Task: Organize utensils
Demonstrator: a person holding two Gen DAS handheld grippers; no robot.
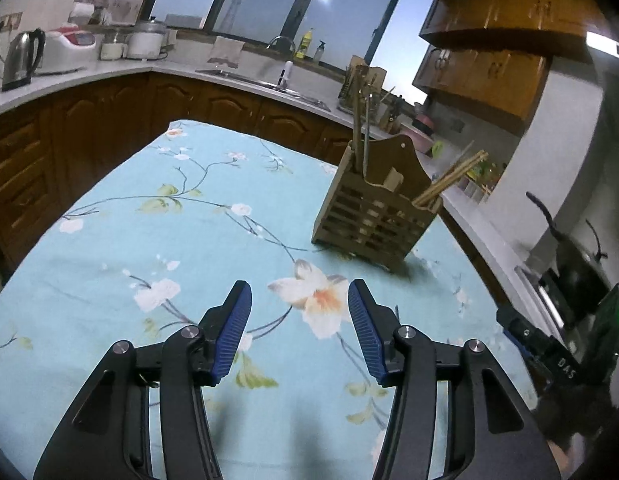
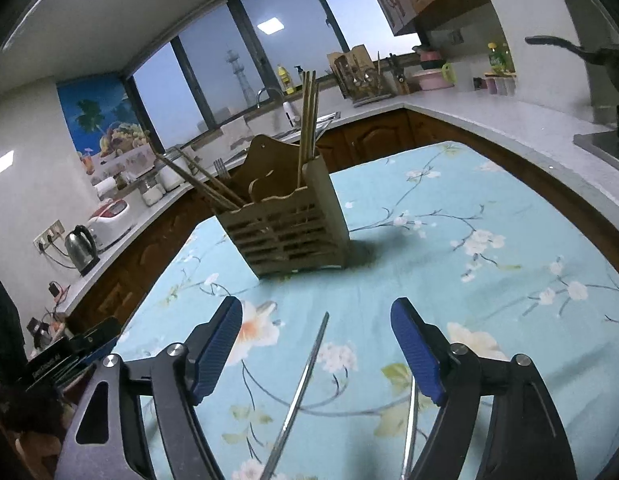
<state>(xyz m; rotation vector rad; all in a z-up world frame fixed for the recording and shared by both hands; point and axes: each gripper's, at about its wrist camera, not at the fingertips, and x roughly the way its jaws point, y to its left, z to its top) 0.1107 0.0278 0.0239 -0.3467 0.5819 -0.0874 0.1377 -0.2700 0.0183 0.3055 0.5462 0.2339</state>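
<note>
metal utensil handle lengthwise between open right claw, toward wooden holder

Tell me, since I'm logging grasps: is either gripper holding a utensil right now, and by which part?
Neither. The left gripper is open over bare tablecloth. The right gripper is open too; a metal utensil handle lies between its fingers, untouched.
</note>
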